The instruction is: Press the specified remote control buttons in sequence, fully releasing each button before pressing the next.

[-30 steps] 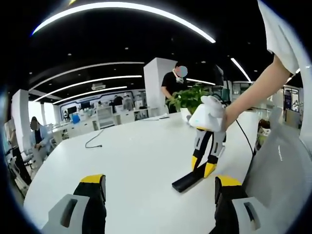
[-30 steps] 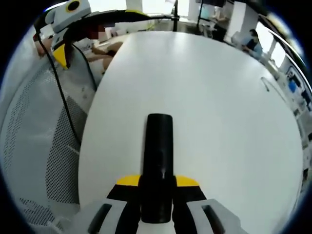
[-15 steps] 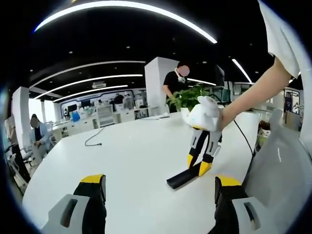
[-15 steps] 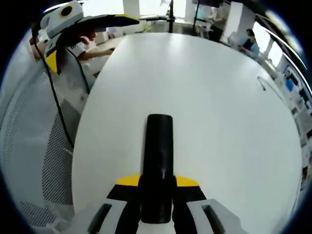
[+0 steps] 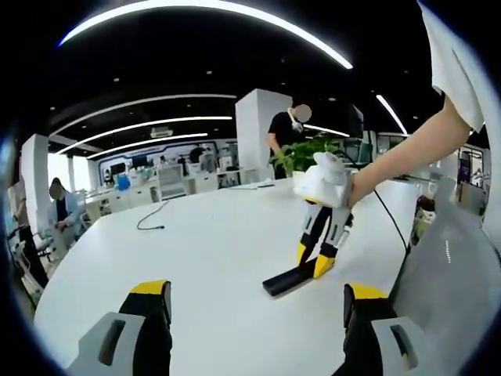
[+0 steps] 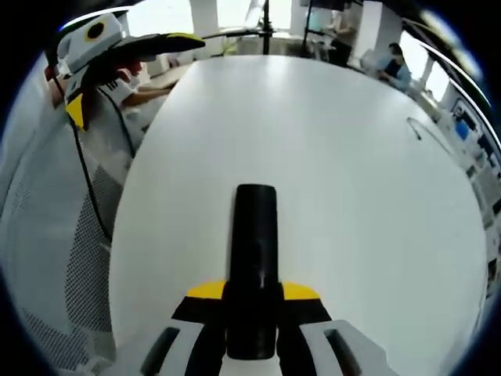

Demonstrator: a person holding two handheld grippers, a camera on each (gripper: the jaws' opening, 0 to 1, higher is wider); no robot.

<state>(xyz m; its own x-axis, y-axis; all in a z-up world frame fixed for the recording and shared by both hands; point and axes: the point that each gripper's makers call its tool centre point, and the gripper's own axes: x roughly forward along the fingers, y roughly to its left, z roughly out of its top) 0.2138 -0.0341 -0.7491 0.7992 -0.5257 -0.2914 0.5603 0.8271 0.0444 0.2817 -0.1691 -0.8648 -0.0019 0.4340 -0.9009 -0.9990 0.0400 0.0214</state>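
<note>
Right gripper fingers clamp the black remote at frame centre over the white table; left gripper fingers spread open.

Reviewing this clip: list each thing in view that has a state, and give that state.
right gripper: shut on the remote control, tips down at the table
remote control: clamped between the right jaws, far end sticking out over the white table
left gripper: open, holding nothing, above the table
cable: lying loose on the table
</note>
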